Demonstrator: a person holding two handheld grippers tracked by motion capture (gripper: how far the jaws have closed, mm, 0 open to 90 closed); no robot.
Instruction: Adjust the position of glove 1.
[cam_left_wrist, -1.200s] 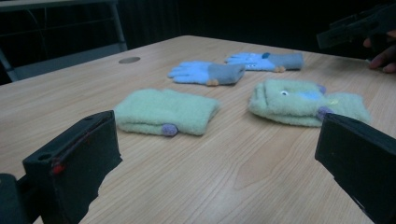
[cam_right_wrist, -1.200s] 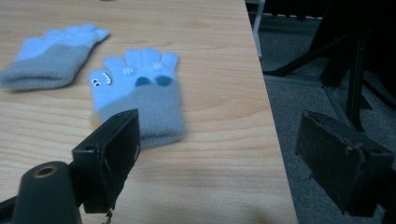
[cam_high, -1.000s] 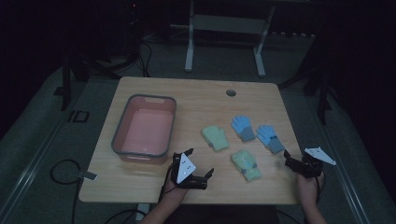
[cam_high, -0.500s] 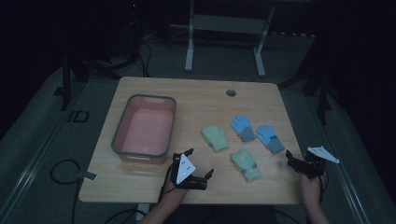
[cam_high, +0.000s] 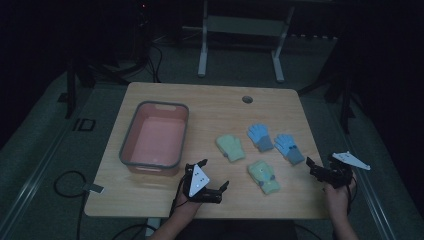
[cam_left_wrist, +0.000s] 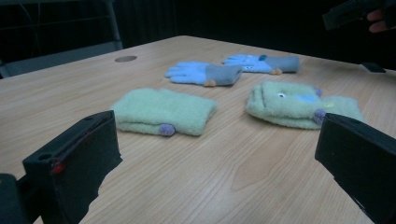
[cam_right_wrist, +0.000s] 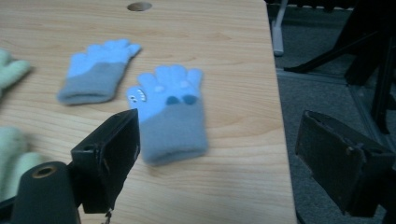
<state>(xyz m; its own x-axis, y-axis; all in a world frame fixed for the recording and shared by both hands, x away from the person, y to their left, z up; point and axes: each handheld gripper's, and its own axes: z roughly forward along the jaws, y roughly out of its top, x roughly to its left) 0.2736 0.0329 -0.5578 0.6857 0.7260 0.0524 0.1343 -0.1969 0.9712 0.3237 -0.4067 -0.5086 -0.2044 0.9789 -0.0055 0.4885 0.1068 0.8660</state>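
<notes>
A pink tub (cam_high: 155, 142) with a grey rim sits on the left half of the worktop (cam_high: 210, 107), its long sides running from front to back, near the left edge. It holds nothing that can be seen. A small round hole (cam_high: 247, 99) is cut in the worktop near the far edge, right of centre. Beyond the far edge, a pale metal frame (cam_high: 240, 35) with two legs stands on the grey floor (cam_high: 40, 155). A dark cable (cam_high: 67, 182) loops on the floor off the front left corner.
</notes>
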